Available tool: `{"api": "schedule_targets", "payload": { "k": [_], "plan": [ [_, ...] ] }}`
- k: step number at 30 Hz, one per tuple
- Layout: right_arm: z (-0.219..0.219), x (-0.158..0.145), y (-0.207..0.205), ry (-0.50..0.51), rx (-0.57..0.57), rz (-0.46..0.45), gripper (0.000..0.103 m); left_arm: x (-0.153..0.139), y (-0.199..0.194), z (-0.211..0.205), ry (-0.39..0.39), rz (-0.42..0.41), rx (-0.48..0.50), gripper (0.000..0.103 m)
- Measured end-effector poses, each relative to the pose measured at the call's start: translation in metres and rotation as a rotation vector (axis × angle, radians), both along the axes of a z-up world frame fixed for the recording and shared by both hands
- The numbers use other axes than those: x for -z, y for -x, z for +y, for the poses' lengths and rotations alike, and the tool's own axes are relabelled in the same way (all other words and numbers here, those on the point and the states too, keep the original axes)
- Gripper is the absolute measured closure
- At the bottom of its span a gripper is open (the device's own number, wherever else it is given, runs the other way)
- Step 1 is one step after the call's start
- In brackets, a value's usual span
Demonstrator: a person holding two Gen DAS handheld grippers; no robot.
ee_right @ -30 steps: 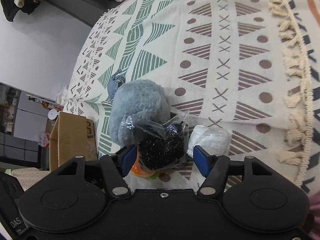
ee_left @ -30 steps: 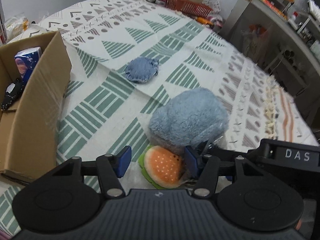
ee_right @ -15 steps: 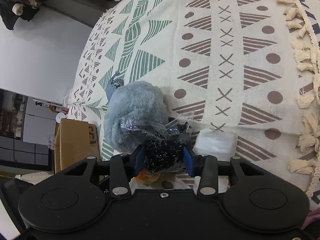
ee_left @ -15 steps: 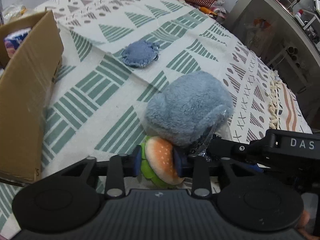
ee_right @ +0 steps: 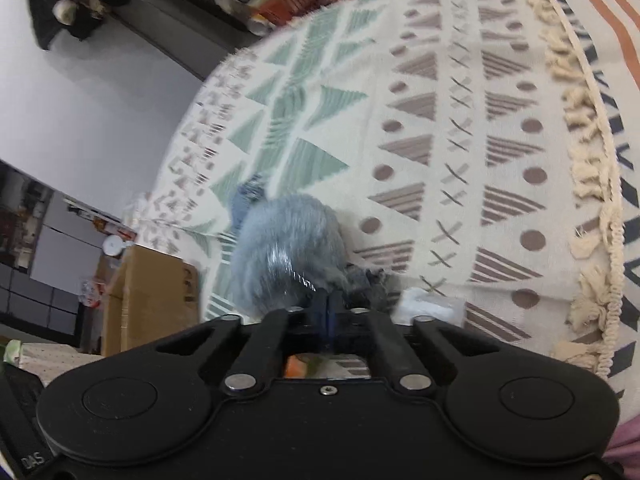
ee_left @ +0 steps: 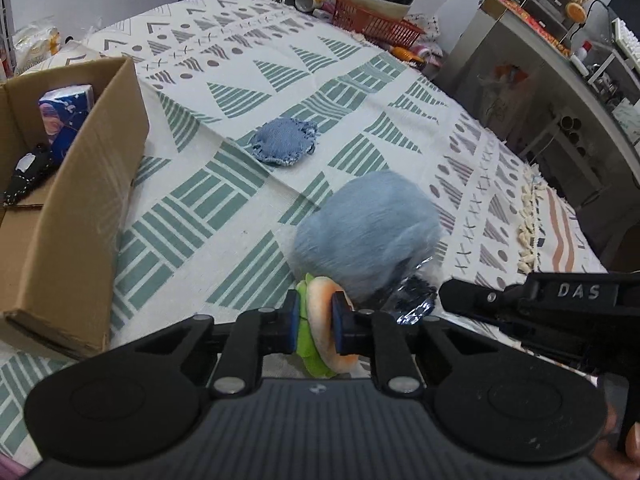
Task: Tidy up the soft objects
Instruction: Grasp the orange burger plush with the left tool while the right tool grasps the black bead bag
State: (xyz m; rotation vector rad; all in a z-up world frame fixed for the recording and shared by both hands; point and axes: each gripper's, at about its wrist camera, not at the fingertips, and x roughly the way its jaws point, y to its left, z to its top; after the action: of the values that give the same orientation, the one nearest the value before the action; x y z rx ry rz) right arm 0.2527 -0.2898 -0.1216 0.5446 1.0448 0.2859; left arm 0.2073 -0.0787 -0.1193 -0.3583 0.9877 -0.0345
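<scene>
Two sets of tongs are clamped, our left tongs (ee_left: 315, 322) on the burger plush (ee_left: 320, 312) and our right tongs (ee_right: 329, 312) on the crinkly dark bag (ee_left: 414, 300), both beside the fluffy blue plush (ee_left: 366, 230) on the table (ee_left: 240, 220).

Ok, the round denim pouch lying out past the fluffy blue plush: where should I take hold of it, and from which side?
The denim pouch lies flat on the tablecloth with nothing touching it. Come from above and pinch across its puffed middle, or its frayed gathered rim on the right. It looks too low for a side approach. Both tools are occupied now.
</scene>
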Motion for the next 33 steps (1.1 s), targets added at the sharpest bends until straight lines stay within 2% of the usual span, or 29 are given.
{"api": "schedule_targets", "payload": {
  "k": [2, 5, 7, 9, 10, 11, 14, 19, 24, 26, 29, 33],
  "plan": [
    [0.002, -0.006, 0.003, 0.008, -0.004, -0.028, 0.103, -0.003, 0.003, 0.001, 0.001, -0.015, 0.001, 0.09],
    [0.003, -0.006, 0.003, 0.025, 0.011, -0.003, 0.103, -0.006, 0.007, 0.004, 0.004, -0.029, -0.001, 0.09],
    [0.002, -0.005, 0.003, 0.002, 0.014, 0.039, 0.094, -0.007, 0.009, 0.007, 0.006, -0.03, -0.008, 0.09],
    [0.003, -0.003, 0.004, -0.031, 0.005, 0.068, 0.069, -0.007, 0.011, 0.011, 0.011, -0.031, -0.016, 0.09],
    [0.005, -0.003, 0.005, -0.039, 0.006, 0.068, 0.043, -0.008, 0.012, 0.013, 0.013, -0.034, -0.018, 0.09],
    [0.008, -0.005, 0.005, -0.028, 0.008, 0.053, 0.036, -0.009, 0.013, 0.015, 0.016, -0.038, -0.02, 0.09],
    [0.019, -0.006, -0.001, 0.037, -0.015, 0.031, 0.036, -0.011, 0.015, 0.019, 0.023, -0.044, -0.029, 0.09],
    [0.027, 0.006, -0.01, 0.052, -0.036, 0.056, 0.038, -0.012, 0.016, 0.028, 0.008, -0.049, -0.062, 0.09],
    [0.033, 0.024, -0.02, 0.104, -0.018, 0.089, 0.051, -0.011, 0.015, 0.036, 0.023, -0.036, -0.082, 0.09],
    [0.034, 0.024, -0.02, 0.141, -0.004, 0.086, 0.063, -0.012, 0.015, 0.036, 0.024, -0.042, -0.076, 0.09],
    [0.028, 0.02, -0.015, 0.127, 0.019, 0.086, 0.068, -0.014, 0.016, 0.037, 0.028, -0.051, -0.072, 0.09],
    [0.025, 0.013, -0.006, 0.138, 0.039, 0.075, 0.07, -0.02, 0.018, 0.037, 0.044, -0.067, -0.062, 0.09]
  ]
}}
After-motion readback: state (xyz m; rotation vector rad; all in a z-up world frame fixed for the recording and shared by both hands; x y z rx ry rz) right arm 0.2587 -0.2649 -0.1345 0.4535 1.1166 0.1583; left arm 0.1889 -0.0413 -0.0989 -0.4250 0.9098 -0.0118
